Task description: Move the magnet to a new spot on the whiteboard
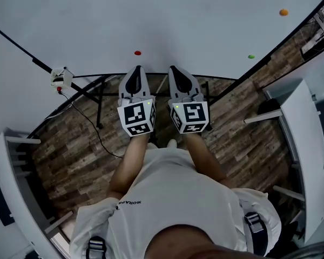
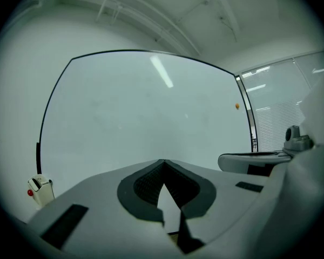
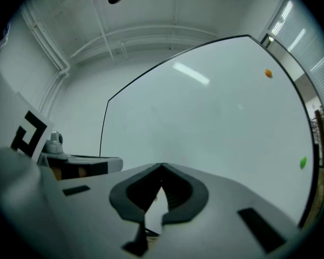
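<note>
Grey plastic up front: the left gripper has its jaws pressed together at the tips, with nothing between them. The right gripper reads the same, tips meeting and nothing clearly held. Both point level at the whiteboard, side by side and nearly touching, noses close to its lower edge.

Just past the left nose sits the red magnet, stuck to the board a little above the lower edge, around the middle. That looks like the piece to move, simply because it is nearest. It is untouched, so the pick has not begun, and closed jaws will have to part before they can pinch it.

Further out, the green magnet sits low towards the right edge and the orange magnet higher up by that same edge. They are well apart from each other and from the red one. A small white fitting hangs at the lower left edge.

Room to move? Plenty! The whole middle and upper left of the board is bare, so a slide up or leftwards should meet nothing. Only the black frame along the edges and the right-hand pair need avoiding
</note>
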A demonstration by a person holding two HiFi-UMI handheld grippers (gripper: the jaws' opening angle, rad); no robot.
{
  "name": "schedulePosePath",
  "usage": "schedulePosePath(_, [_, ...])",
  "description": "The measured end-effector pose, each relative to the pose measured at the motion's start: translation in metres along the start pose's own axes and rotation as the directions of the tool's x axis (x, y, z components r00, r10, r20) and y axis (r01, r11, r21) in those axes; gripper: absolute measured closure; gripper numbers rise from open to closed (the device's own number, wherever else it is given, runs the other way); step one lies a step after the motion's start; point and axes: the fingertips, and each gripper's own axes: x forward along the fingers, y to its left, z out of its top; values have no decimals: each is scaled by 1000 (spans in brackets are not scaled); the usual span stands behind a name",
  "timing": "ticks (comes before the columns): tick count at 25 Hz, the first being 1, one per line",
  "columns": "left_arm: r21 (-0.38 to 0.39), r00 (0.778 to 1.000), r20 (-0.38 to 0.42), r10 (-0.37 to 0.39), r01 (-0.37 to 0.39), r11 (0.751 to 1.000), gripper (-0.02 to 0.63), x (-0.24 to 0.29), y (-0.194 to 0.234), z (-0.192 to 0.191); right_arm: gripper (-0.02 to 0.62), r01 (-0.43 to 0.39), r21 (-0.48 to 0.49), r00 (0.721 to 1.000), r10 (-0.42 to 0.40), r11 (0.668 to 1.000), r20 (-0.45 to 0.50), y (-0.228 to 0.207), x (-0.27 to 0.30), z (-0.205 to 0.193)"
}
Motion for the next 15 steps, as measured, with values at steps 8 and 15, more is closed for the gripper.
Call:
schedulePosePath(8, [-4, 1000, -25, -14, 14, 1000, 604, 29, 11, -8, 583, 15, 24, 1000, -15, 1000, -12, -13, 23, -9])
schedulePosePath(15, [-7, 999, -44, -24, 23, 1000, 604, 53, 28, -23, 583, 44, 18, 999, -44, 999, -28, -15, 41, -20])
